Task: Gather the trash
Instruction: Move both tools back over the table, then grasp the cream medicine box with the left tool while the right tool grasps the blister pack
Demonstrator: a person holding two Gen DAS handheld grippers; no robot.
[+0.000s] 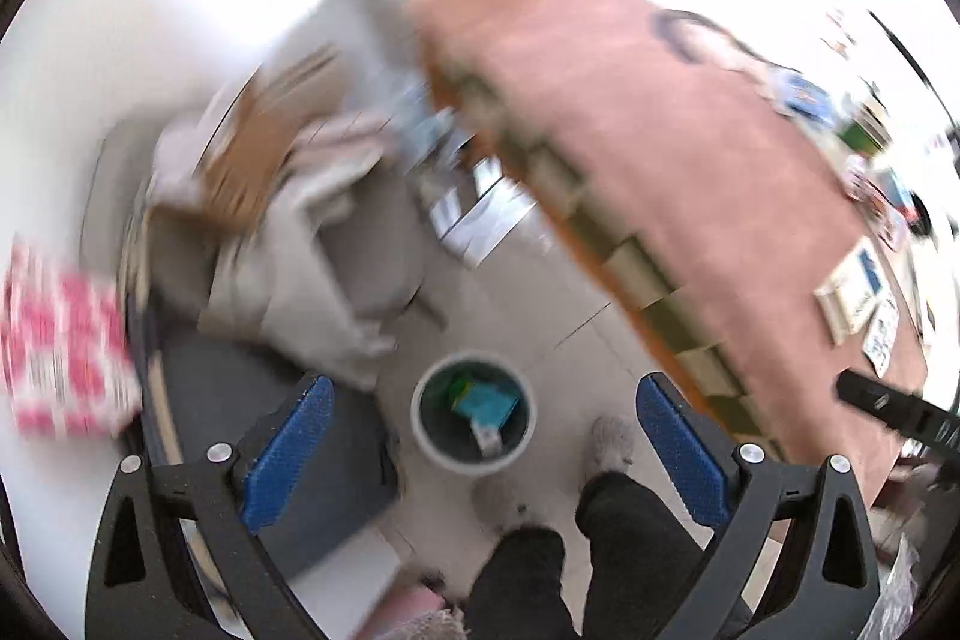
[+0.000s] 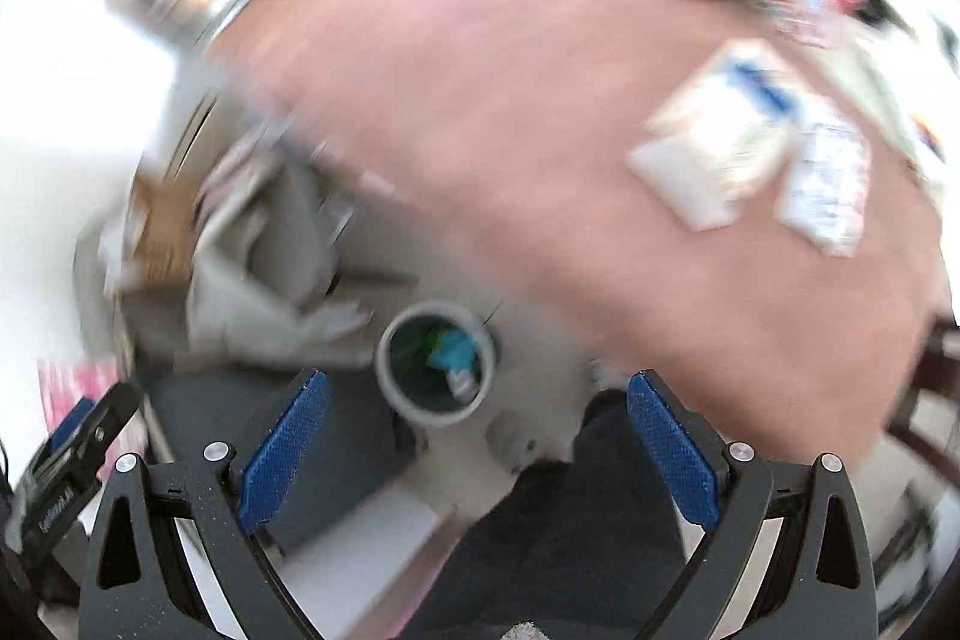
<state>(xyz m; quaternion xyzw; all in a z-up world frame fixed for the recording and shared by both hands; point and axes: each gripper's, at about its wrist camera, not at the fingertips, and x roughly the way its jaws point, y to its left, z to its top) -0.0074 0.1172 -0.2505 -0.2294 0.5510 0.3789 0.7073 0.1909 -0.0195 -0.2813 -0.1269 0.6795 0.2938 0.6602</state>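
Hovering over the bin [image 1: 472,415], both tongs are spread with nothing pinched: left gripper [image 1: 480,451], right gripper [image 2: 477,451]. Bin is kept on the floor beside the table [image 1: 690,148], likely for easy drops; teal trash [image 1: 485,403] is seen inside. More packets [image 2: 714,148] are left on the table.

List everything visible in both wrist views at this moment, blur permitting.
Bin: one, grey, on the floor beside the table.
Trash in bin: teal piece and green piece, more unclear.
Table: one, pinkish-brown cloth.
Packets on table: two or more, pale, near its right end.
Cardboard box: one, brown, left of table.
Pink-and-white item: one, far left.
Person's legs: dark trousers, pale slippers.
Left gripper: jaws open, empty.
Right gripper: jaws open, empty.
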